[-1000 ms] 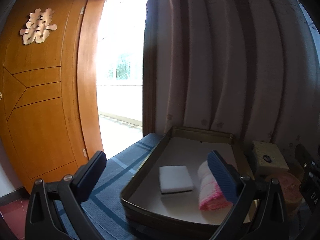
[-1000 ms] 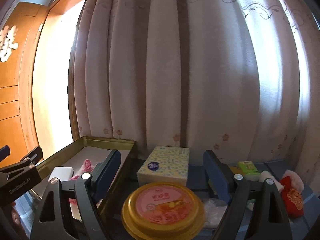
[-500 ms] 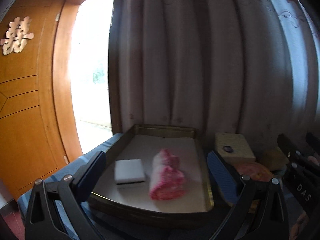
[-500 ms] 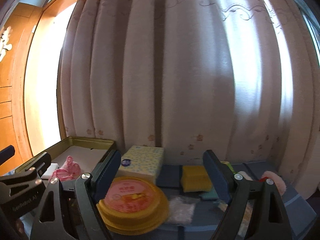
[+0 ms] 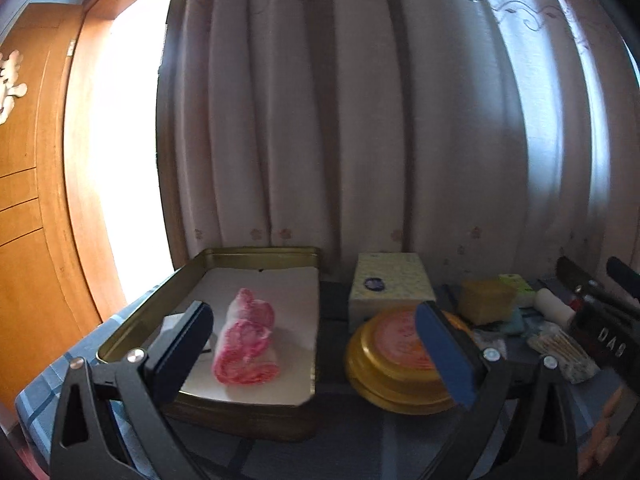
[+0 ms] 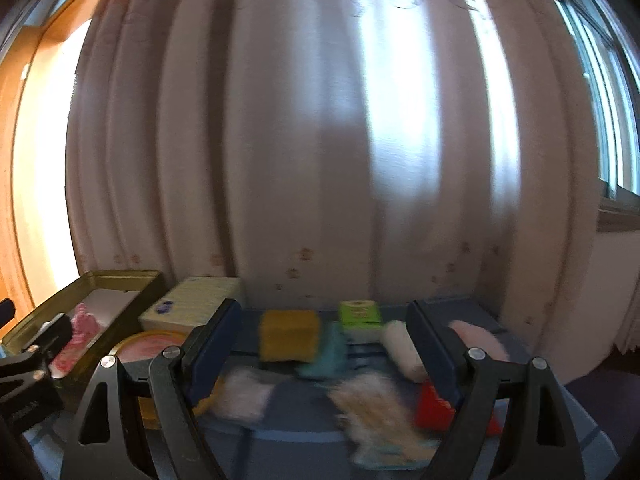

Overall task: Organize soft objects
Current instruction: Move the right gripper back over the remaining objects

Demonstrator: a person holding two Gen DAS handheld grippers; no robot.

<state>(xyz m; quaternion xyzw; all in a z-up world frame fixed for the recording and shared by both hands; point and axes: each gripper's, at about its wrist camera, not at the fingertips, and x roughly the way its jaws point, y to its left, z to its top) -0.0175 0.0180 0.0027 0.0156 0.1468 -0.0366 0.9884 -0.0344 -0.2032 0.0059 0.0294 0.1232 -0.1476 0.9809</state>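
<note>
A pink rolled towel is lying inside a gold metal tray, on the white liner, toward the tray's middle and near edge. A white pad is lying beside it on the left, mostly hidden behind the left gripper's left finger. That gripper is hanging above the near edge of the bench with its fingers spread wide and holding nothing; the towel is showing just inside the left finger, while the right finger is overlapping a round yellow tin with a pink lid, which is standing just right of the tray. Behind the tin a pale yellow tissue box is sitting close to the curtain.

In the right wrist view the towel and tray are sitting far to the left, well outside the right gripper's fingers, which are also standing wide apart and empty. Between those fingers a yellow sponge is resting on the blue bench cloth, with a teal cloth touching its right side, a green packet behind, and a white roll just inside the right finger. Nearer the camera a white fluffy bundle and a beige blurred bundle are lying on the cloth; the blur is hiding what they are. A pink soft item and a red item are showing past the right finger.
</note>
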